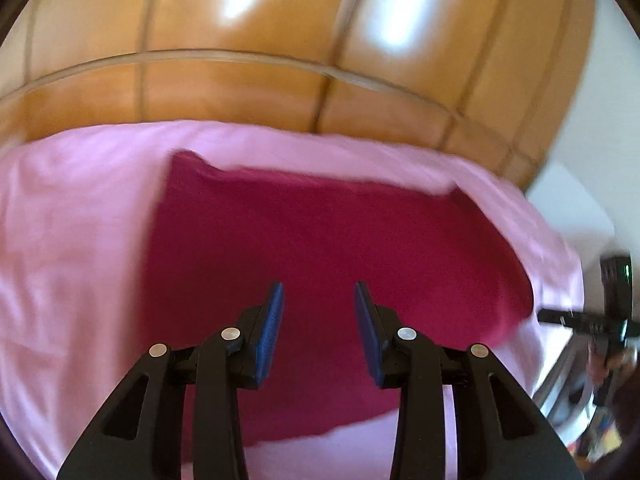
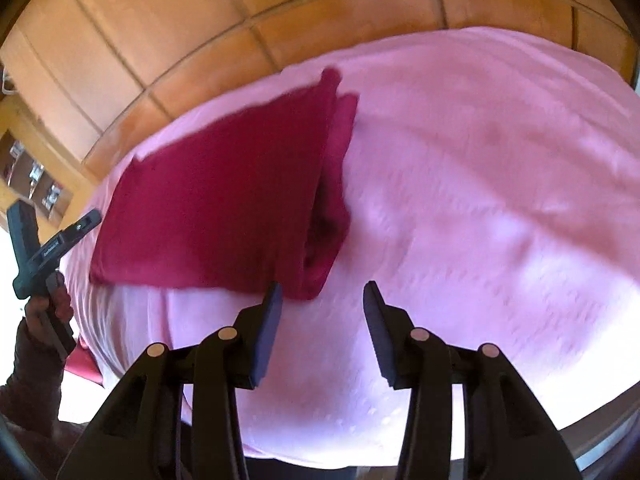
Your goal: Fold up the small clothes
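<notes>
A dark red garment (image 1: 320, 248) lies folded into a rough rectangle on a pink sheet (image 1: 72, 240). My left gripper (image 1: 319, 292) is open and empty, held above the garment's near half. In the right wrist view the same garment (image 2: 224, 204) lies at the left with its folded layers stacked along its right edge. My right gripper (image 2: 323, 292) is open and empty, above the pink sheet (image 2: 480, 200) just beside the garment's near right corner. The left gripper's body (image 2: 36, 248) shows at the far left, in a hand.
The pink sheet covers a raised surface over an orange tiled floor (image 1: 240, 92). The right gripper's body (image 1: 608, 312) shows at the right edge of the left wrist view. A wooden shelf with small items (image 2: 32, 176) stands at the far left.
</notes>
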Demonstrator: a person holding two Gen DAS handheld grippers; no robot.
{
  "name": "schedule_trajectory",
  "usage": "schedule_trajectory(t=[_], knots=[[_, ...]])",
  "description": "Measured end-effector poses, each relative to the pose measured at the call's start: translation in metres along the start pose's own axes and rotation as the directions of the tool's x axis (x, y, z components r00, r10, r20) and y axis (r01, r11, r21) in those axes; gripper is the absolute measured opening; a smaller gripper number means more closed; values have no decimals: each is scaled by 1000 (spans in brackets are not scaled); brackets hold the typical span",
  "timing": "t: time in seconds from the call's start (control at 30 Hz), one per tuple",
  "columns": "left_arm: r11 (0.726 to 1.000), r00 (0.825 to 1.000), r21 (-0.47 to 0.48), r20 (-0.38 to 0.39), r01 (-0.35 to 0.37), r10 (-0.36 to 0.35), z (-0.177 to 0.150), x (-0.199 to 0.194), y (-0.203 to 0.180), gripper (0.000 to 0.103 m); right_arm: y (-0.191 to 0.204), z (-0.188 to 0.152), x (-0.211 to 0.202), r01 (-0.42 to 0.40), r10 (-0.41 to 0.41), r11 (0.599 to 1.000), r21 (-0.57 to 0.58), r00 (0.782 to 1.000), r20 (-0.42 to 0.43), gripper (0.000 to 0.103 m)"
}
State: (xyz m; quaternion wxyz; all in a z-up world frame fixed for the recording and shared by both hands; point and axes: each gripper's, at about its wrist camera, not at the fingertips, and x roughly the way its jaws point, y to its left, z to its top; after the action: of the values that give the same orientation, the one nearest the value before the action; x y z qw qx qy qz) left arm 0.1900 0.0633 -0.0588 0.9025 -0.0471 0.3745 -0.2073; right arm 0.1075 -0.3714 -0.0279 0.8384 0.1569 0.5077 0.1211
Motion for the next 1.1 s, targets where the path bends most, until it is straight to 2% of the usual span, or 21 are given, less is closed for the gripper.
schedule_trajectory(t=[0.1,0.13,0.17,0.2,0.3,0.4,0.47,0.6,0.7,0.77,0.8,0.83,0.87,0.9,0.97,1.07,1.1], knots=[[999,999,32,-48,12,-10,-10,10,-15,35,8,-2,14,-3,3,1000,-30,1000,2,42],[999,999,43,-52,2,0,-12,12,-18,35,11,-1,18,-8,8,999,-40,1000,1,39],[998,998,55,-59,-6,9,-13,15,-19,35,14,0,23,-5,5,998,-59,1000,-10,28],[998,997,61,-76,-14,18,-15,19,-19,35,16,3,29,6,-8,997,-78,1000,-20,23],[998,990,44,-132,-40,46,-20,30,-10,35,23,9,32,46,-50,989,-141,998,-30,11],[999,990,47,-138,-28,34,-23,30,-6,35,24,9,9,77,-76,976,-203,997,13,9],[999,989,48,-146,-18,25,-23,33,-3,35,16,9,5,96,-97,973,-211,995,4,7],[999,989,35,-146,-17,22,-24,30,-1,35,3,-1,41,110,-122,981,-157,990,-69,7],[1000,990,27,-142,-15,18,-26,24,0,35,0,-2,39,91,-95,991,-103,995,-39,7],[1000,991,24,-134,-17,20,-26,18,0,35,0,-3,34,101,-106,989,-105,993,-48,5],[1000,992,8,-125,-16,17,-27,13,2,35,1,-3,31,118,-124,986,-115,991,-54,10],[1000,993,-8,-115,-15,14,-28,8,4,40,1,-3,25,115,-122,987,-109,991,-54,17],[999,995,-31,-97,-17,14,-28,0,7,48,2,-2,20,109,-114,989,-95,992,-49,44],[998,998,-62,-68,-19,15,-28,-10,12,49,2,0,9,117,-118,990,-80,993,-16,57],[993,999,-115,-39,-15,10,-27,-28,24,49,8,3,-7,116,-114,990,-84,993,32,59],[979,999,-199,-4,-48,48,-30,-60,52,49,31,14,-16,99,-88,989,-105,990,111,82],[969,999,-242,2,-52,54,-36,-71,66,49,40,17,-16,92,-77,988,-120,989,130,85]])
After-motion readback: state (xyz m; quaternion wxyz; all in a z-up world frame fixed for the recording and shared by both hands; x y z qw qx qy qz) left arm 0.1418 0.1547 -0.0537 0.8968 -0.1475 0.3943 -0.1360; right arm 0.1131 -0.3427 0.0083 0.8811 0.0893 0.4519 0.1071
